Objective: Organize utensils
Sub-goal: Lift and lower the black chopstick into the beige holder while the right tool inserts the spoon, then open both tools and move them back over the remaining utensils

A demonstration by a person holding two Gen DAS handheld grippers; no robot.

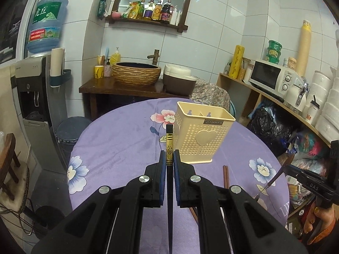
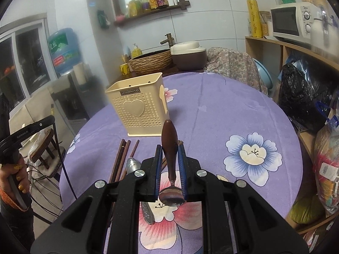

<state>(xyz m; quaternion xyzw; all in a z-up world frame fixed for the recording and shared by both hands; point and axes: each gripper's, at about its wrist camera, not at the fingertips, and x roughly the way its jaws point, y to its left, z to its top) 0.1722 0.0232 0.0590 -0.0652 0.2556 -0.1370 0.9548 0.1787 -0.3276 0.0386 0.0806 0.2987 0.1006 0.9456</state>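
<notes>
Above the table, left gripper point(image 1: 168, 155) pinches a black chopstick point(image 1: 169, 146); right gripper point(image 2: 170, 151) clamps a wooden-handled spoon point(image 2: 169, 146).

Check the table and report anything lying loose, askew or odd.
Brown chopsticks and a metal spoon lie loose on the tablecloth before the upright holder. The left gripper holds a black chopstick, the right gripper a wooden-handled spoon.

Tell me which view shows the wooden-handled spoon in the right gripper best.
The right wrist view: the wooden-handled spoon fills the centre, handle forward, bowl toward the camera, clamped by the right gripper. The left wrist view shows only its thin lower end at the right edge.
</notes>
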